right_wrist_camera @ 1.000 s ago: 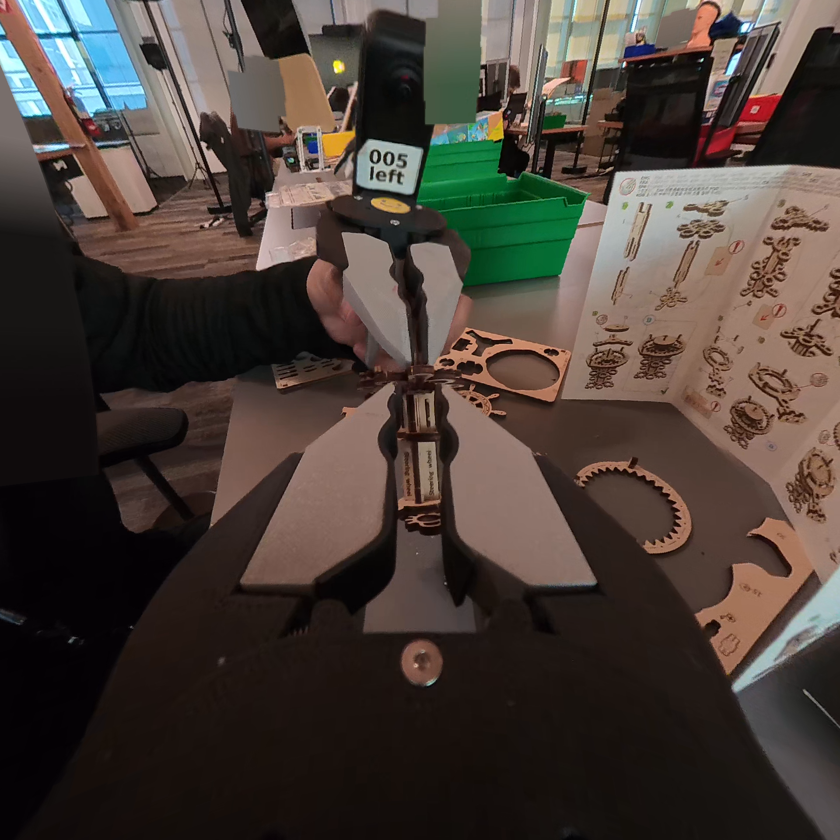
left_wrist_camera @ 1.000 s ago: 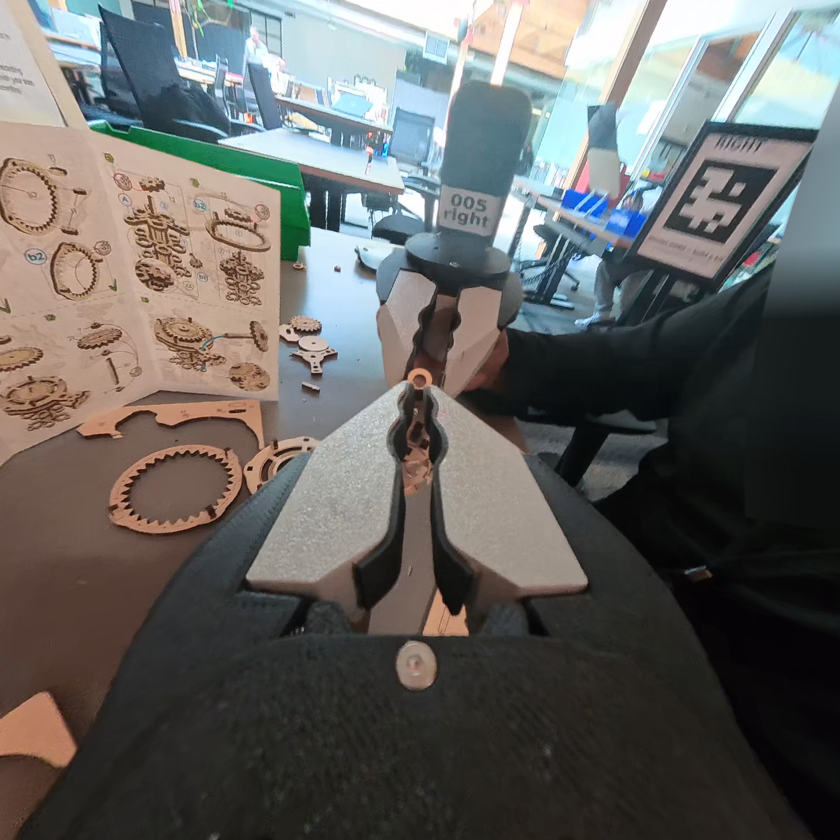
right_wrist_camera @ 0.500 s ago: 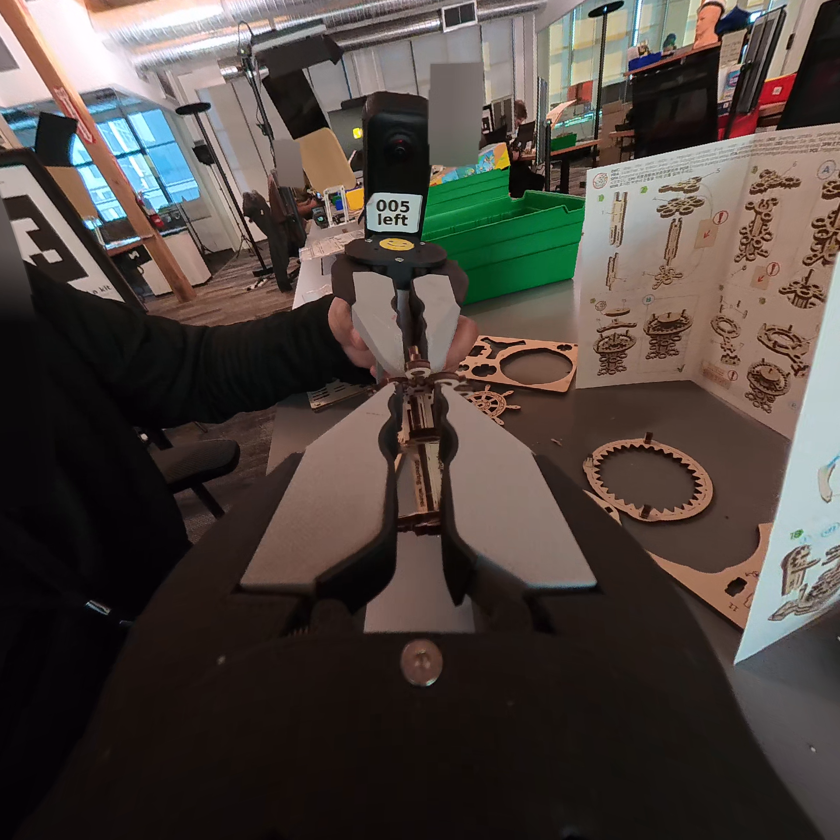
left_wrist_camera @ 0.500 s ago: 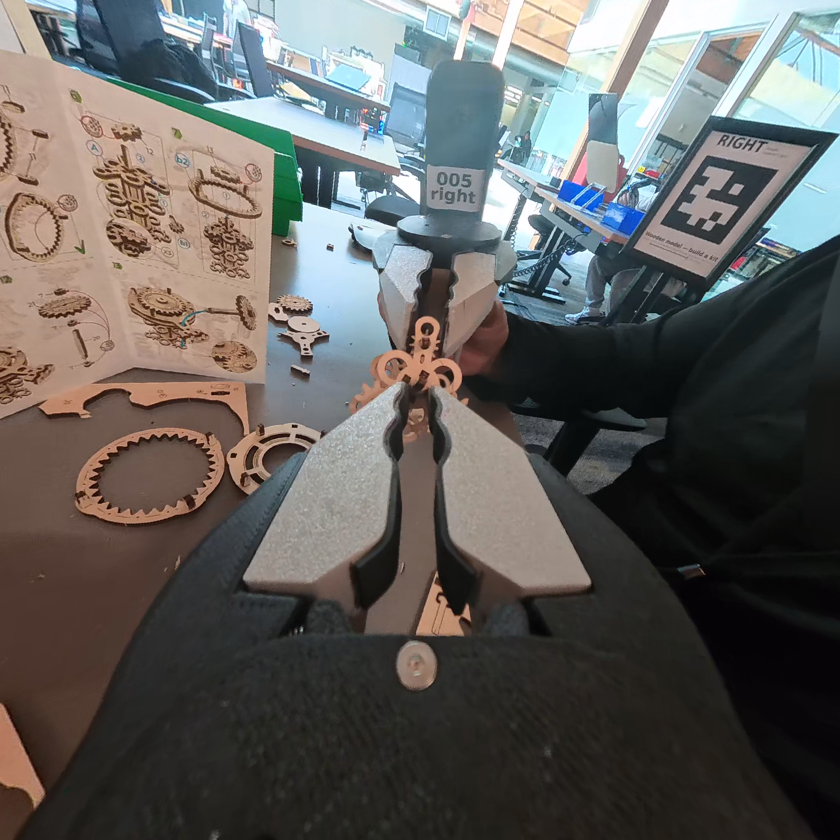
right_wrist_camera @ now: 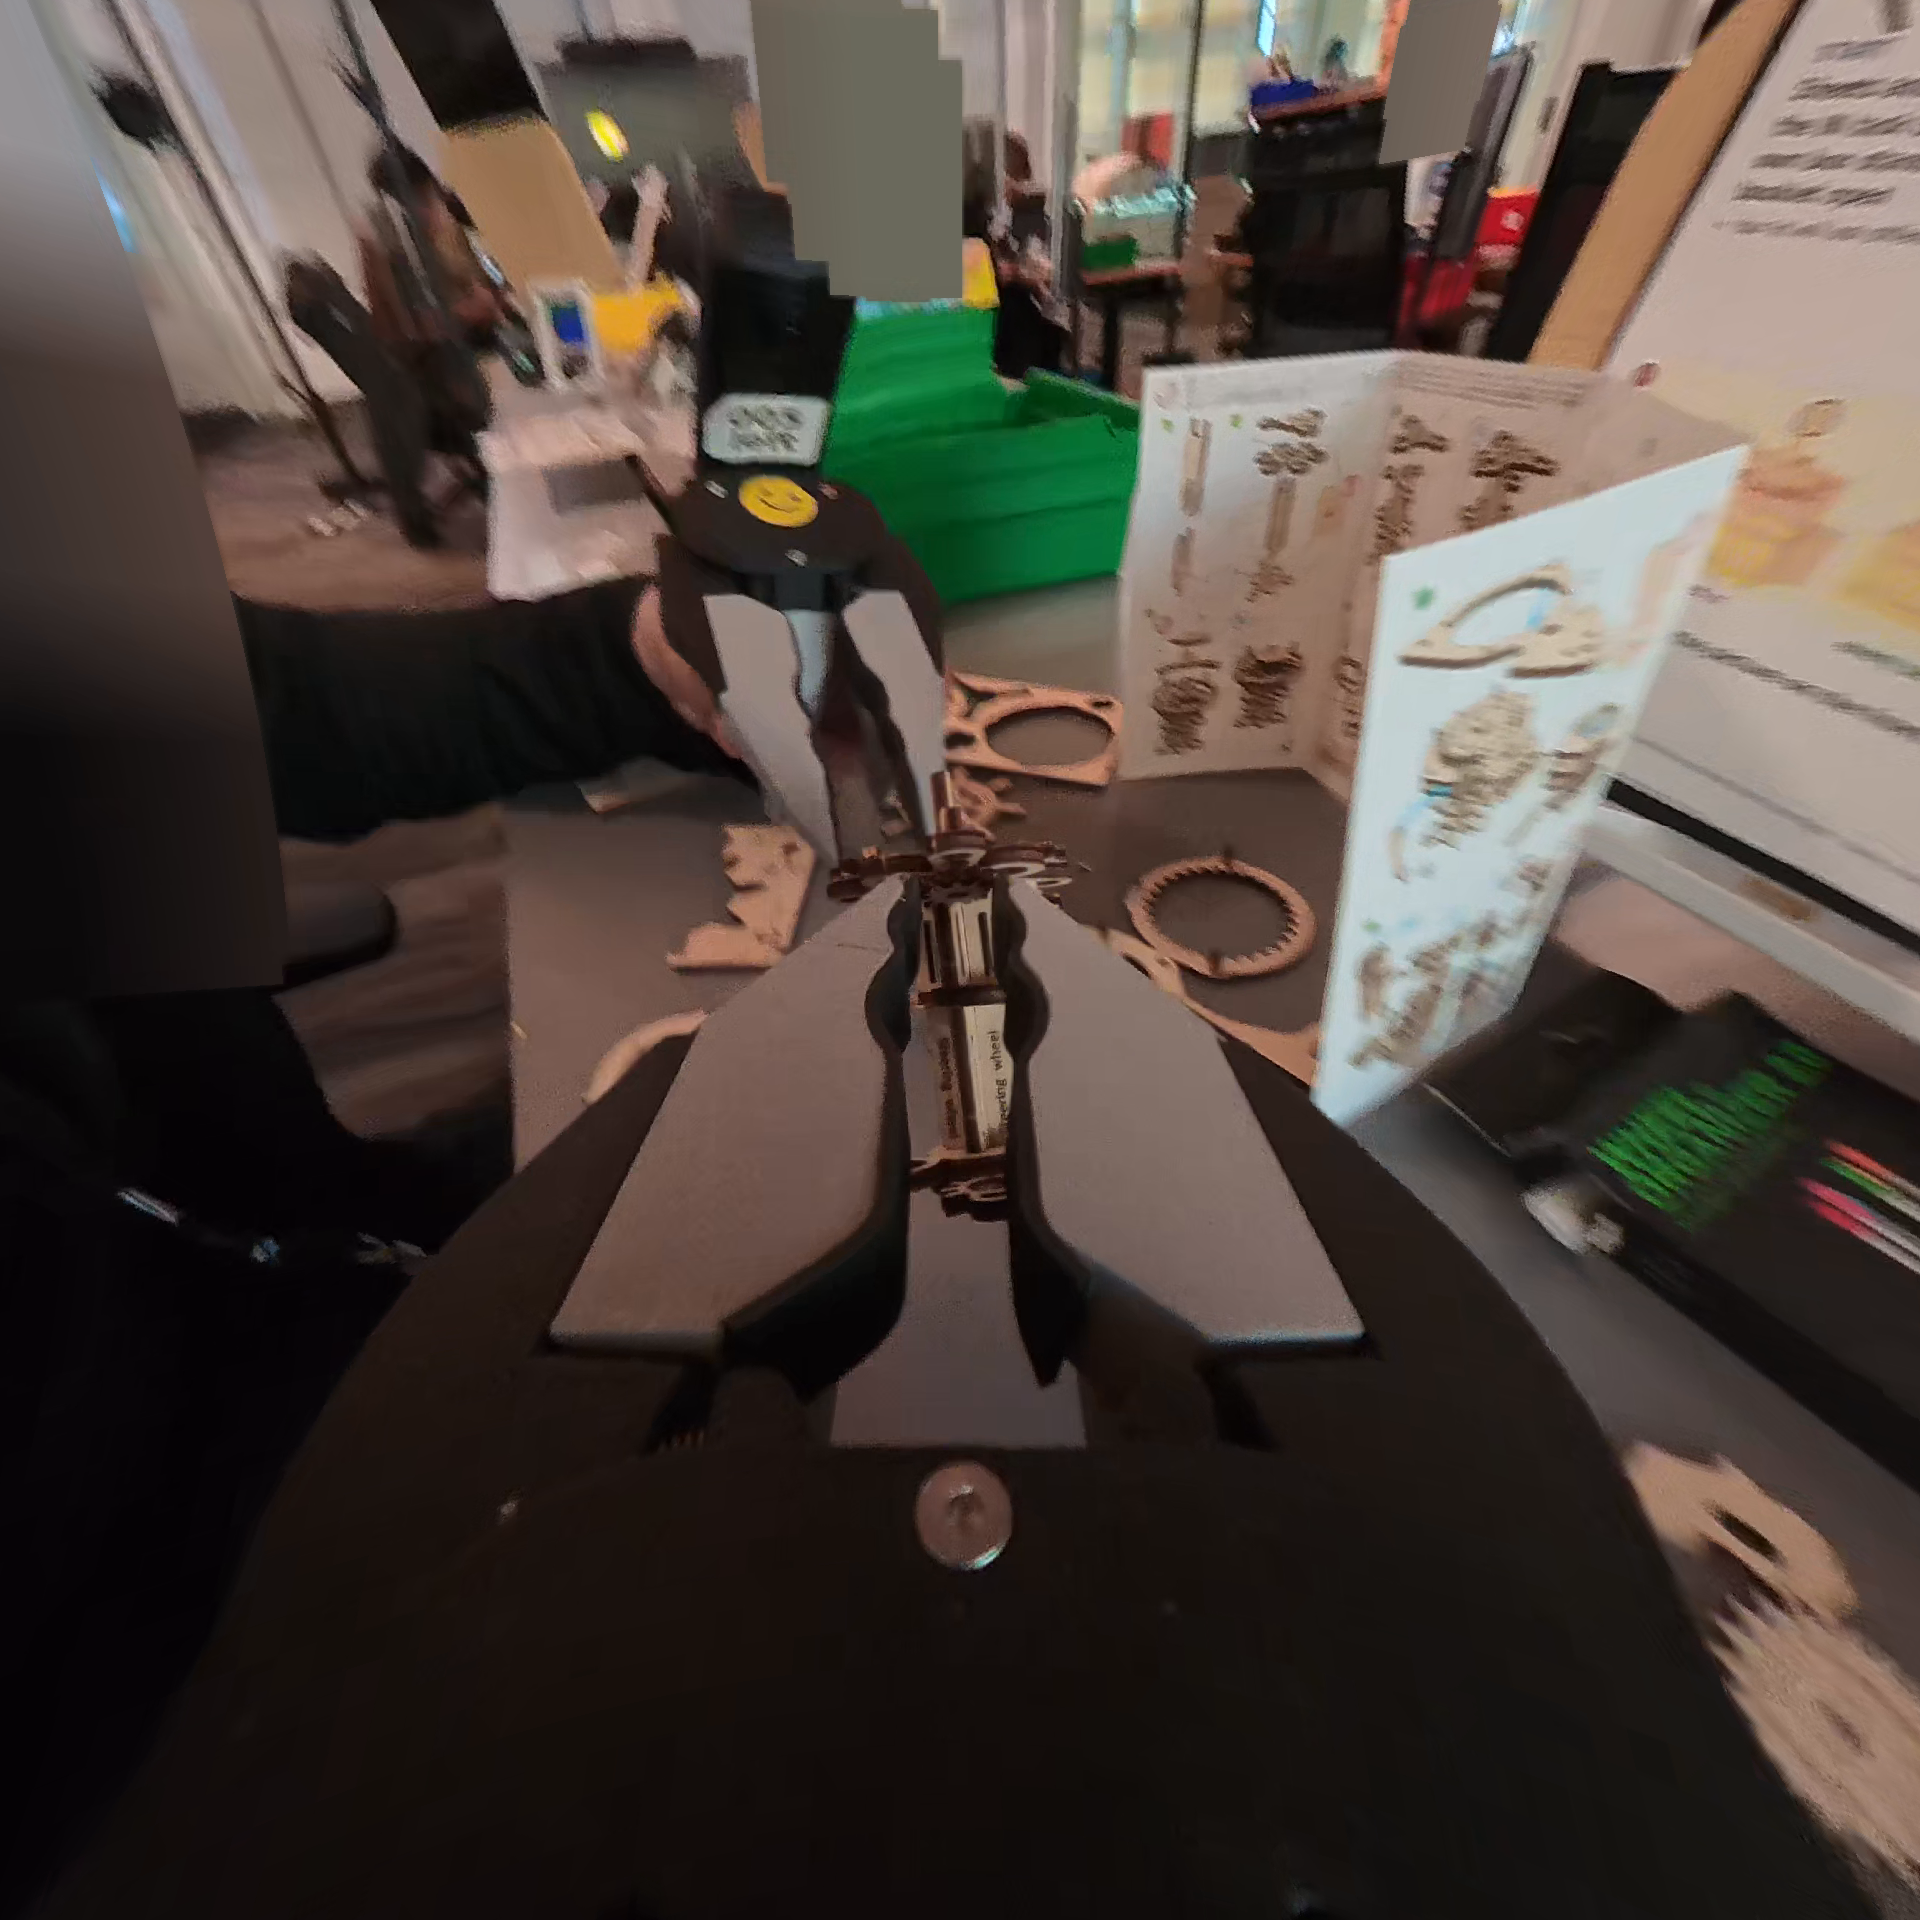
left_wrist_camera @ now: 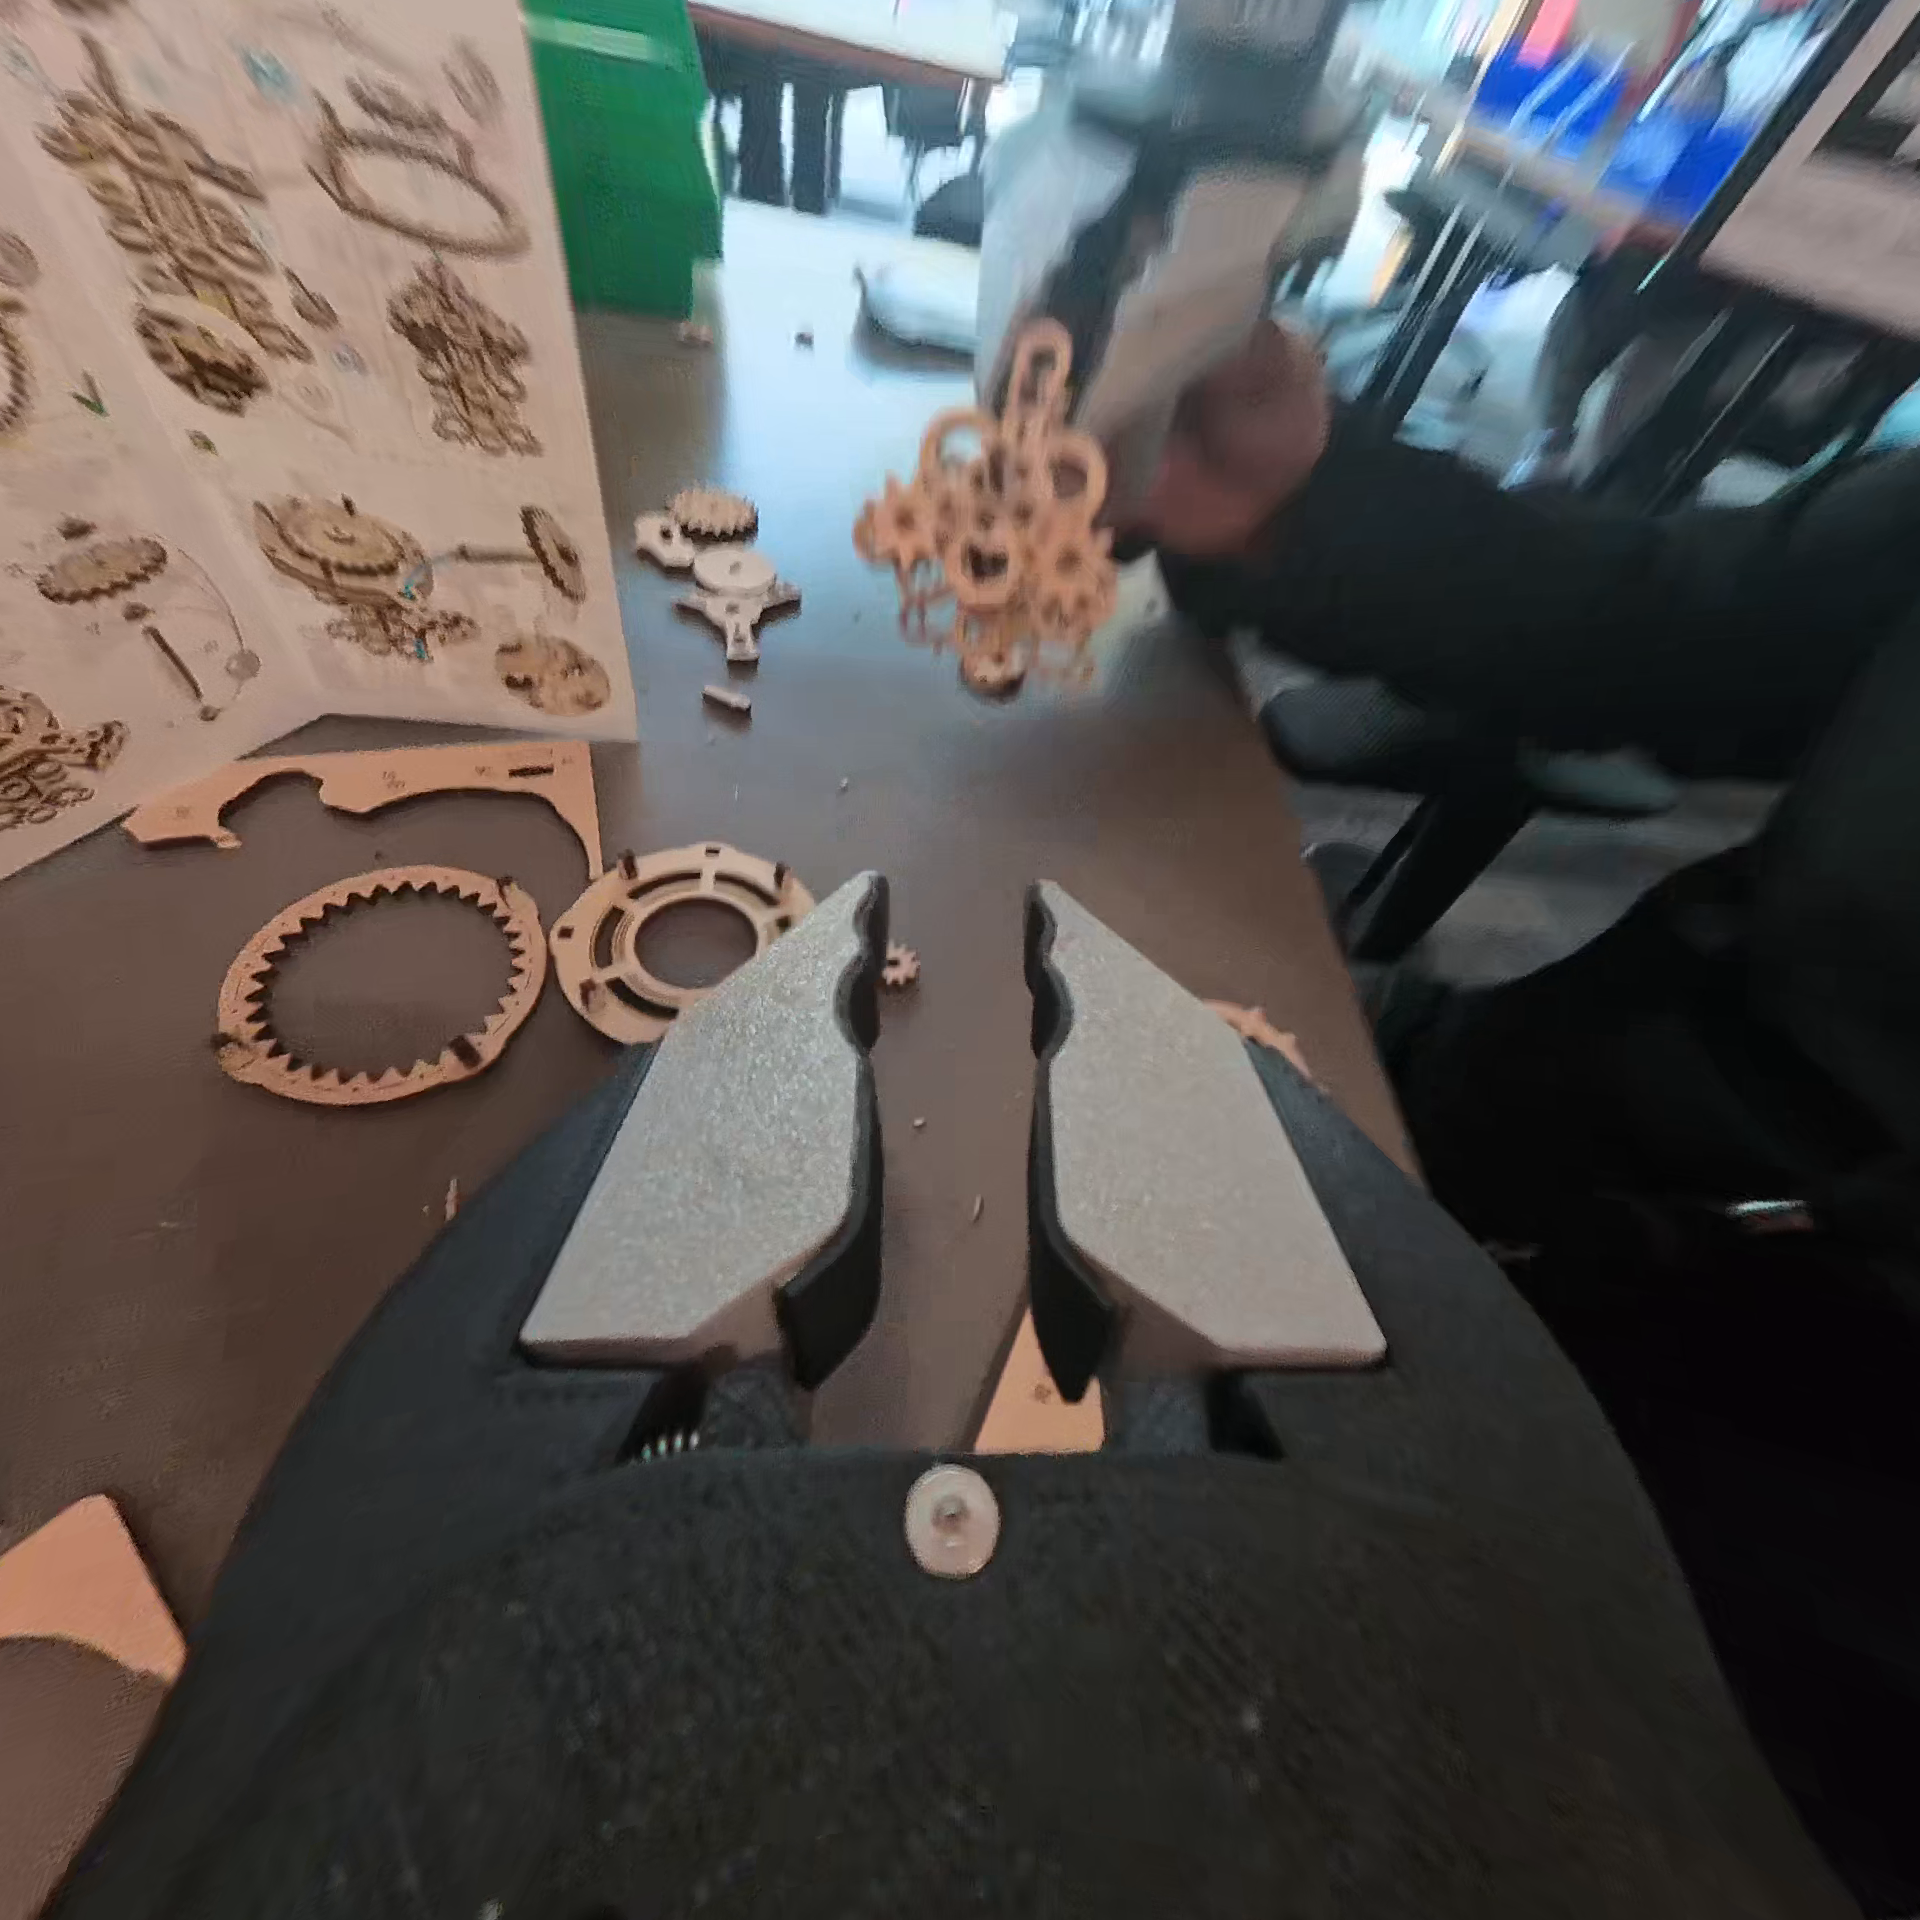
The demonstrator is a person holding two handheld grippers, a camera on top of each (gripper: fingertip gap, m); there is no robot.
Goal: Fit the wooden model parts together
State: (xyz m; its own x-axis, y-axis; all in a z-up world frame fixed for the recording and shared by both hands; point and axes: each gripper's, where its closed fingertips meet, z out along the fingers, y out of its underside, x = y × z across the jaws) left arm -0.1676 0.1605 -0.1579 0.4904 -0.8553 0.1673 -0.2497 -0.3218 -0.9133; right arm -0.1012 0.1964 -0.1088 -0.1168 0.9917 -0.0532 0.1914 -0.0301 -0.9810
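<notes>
Left wrist view: the left tongs fill the lower half of the picture, their two grey fingers spread apart with nothing between them, hovering over a dark bench. Just beyond the left fingertip lies a round wooden ring plate, and beside that a toothed wooden ring. A tiny gear sits on the bench between the fingertips. Farther back a flat wooden offcut lies at the foot of a standing instruction sheet, with a few small gear pieces beyond it. Farthest off, blurred by motion, the right tongs hold the wooden gear model in the air above the bench edge, with a green bin behind the sheet.

Right wrist view: the right tongs are clenched on the wooden gear model, which lies lengthwise between the fingers with a gear cluster poking past the tips. Just past it the left tongs hang released, close to the model's end; whether they touch it is unclear. Behind stand the instruction sheet, the toothed wooden ring and the green bin.
</notes>
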